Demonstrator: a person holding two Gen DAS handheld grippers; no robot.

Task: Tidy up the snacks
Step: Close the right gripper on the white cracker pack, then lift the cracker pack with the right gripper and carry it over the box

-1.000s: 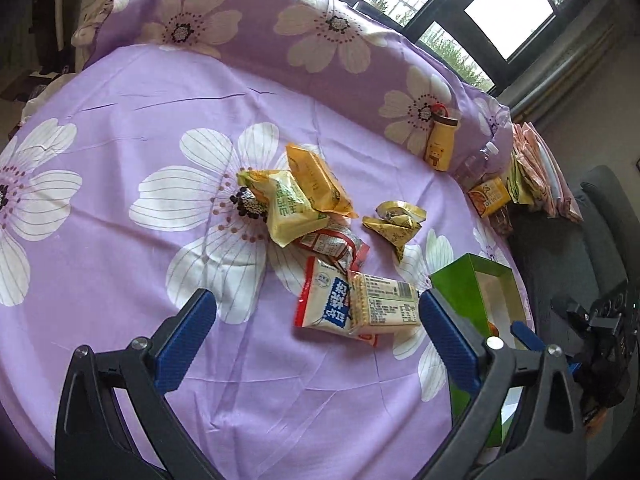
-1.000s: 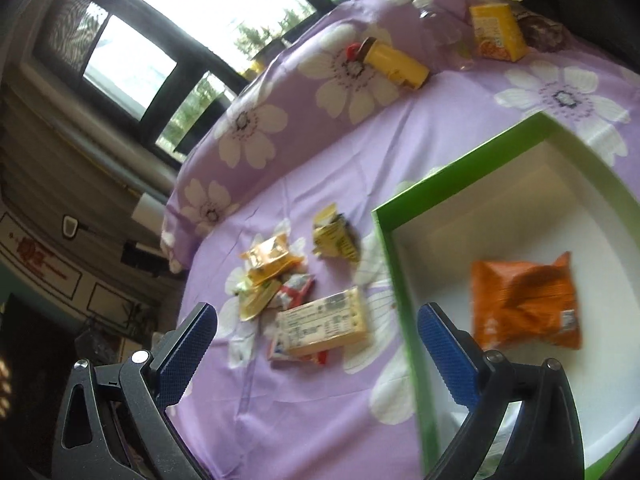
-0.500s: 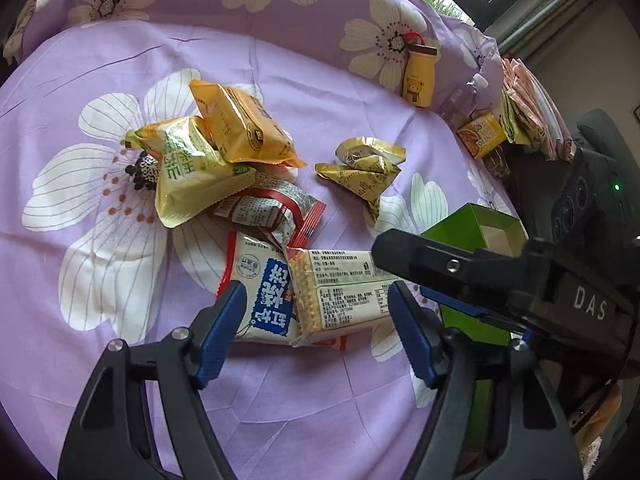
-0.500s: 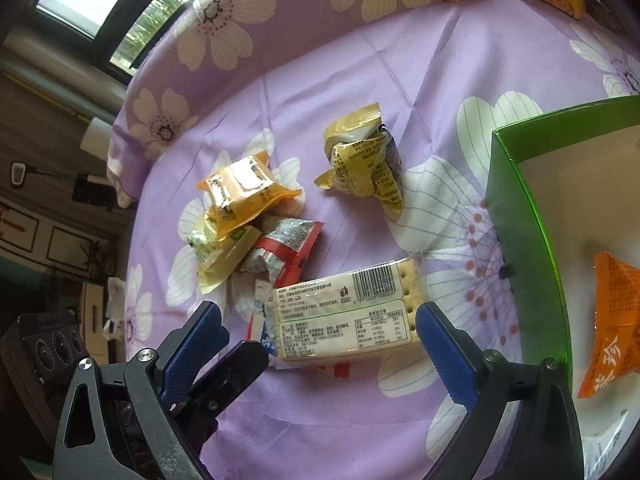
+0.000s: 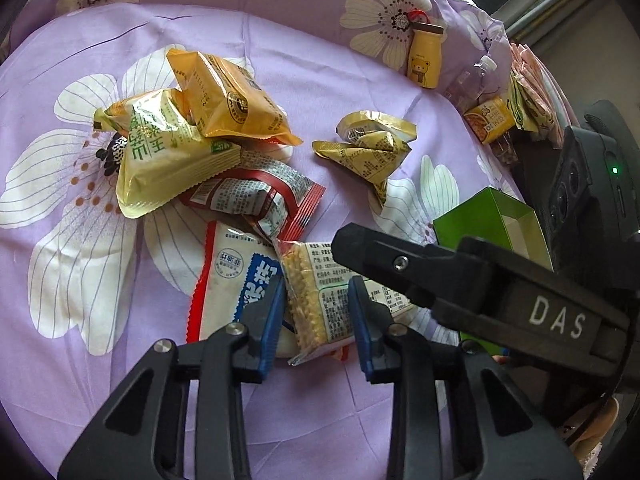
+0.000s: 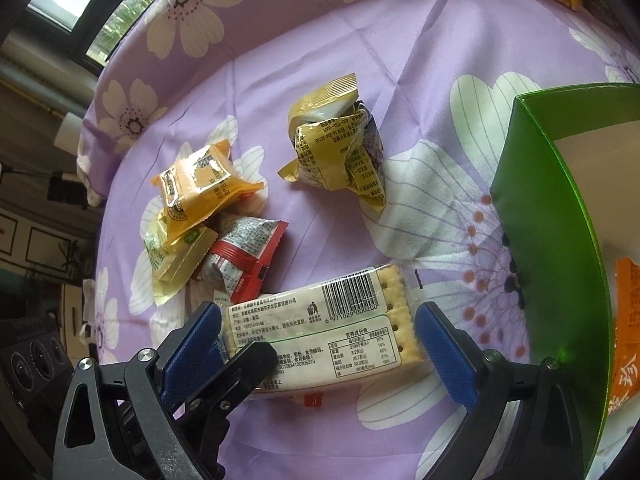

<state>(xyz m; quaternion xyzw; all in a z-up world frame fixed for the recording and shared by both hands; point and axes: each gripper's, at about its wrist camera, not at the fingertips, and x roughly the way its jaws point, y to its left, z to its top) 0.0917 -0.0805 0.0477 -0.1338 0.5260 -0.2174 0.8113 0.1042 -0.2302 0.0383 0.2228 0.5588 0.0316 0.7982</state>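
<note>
A clear cracker pack (image 5: 320, 300) (image 6: 320, 336) lies on the purple flowered cloth (image 5: 120, 380), partly over a white, blue and red packet (image 5: 228, 280). My left gripper (image 5: 316, 320) is closing, its blue pads against the pack's left end. My right gripper (image 6: 320, 352) stands open, its pads either side of the same pack's length without touching it. Its black body (image 5: 480, 288) crosses the left wrist view. A green box (image 6: 552, 240) (image 5: 472, 224) on the right holds an orange packet (image 6: 628, 320).
Behind the pack lie a red packet (image 5: 256, 196), a yellow-green packet (image 5: 160, 160), an orange packet (image 5: 228, 96) and a crumpled gold wrapper (image 5: 368, 148) (image 6: 340, 152). A yellow bear bottle (image 5: 424, 56) and a small orange carton (image 5: 488, 120) stand at the far edge.
Both grippers came down and forward onto the cracker pack. The left jaws narrowed from wide open to close around the pack's end. The right jaws stayed wide.
</note>
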